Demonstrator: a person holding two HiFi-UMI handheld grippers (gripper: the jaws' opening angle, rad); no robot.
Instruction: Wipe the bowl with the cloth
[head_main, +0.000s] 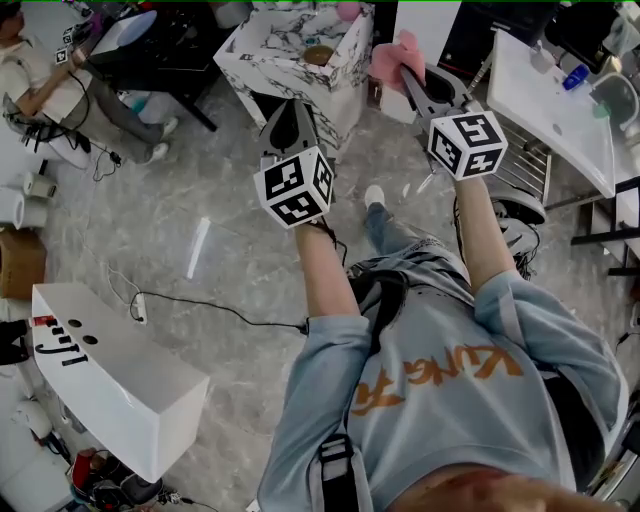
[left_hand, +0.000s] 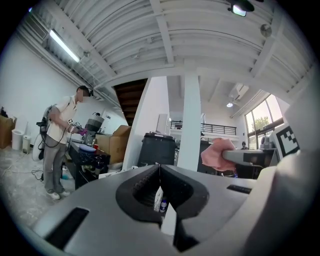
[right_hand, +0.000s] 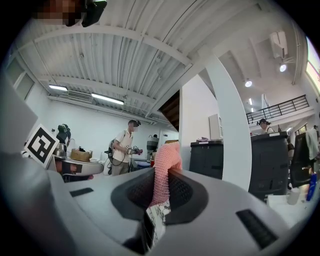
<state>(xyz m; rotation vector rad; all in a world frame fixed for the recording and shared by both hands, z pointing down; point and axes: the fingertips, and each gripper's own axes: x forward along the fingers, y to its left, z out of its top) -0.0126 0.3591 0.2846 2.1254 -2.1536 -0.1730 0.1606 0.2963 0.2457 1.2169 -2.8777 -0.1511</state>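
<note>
Right tongs (right_hand: 167, 172) clamp the pink cloth (head_main: 390, 52), its lower end hidden; left tongs (left_hand: 159, 169) closed

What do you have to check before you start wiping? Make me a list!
1. Cloth gripped: the pink cloth is pinched in the right gripper. Ok.
2. Enough cloth to wipe with: a bunch of it sticks out past the jaw tips. Ok.
3. Left gripper free to help: its jaws are shut with nothing between them. Ok.
4. The bowl spotted: a round brown thing sits on the marble table, but it is too small to name. Cannot tell.
5. Grippers aimed at the work: both gripper views look out across the room, not down at any dish. Not ok.
</note>
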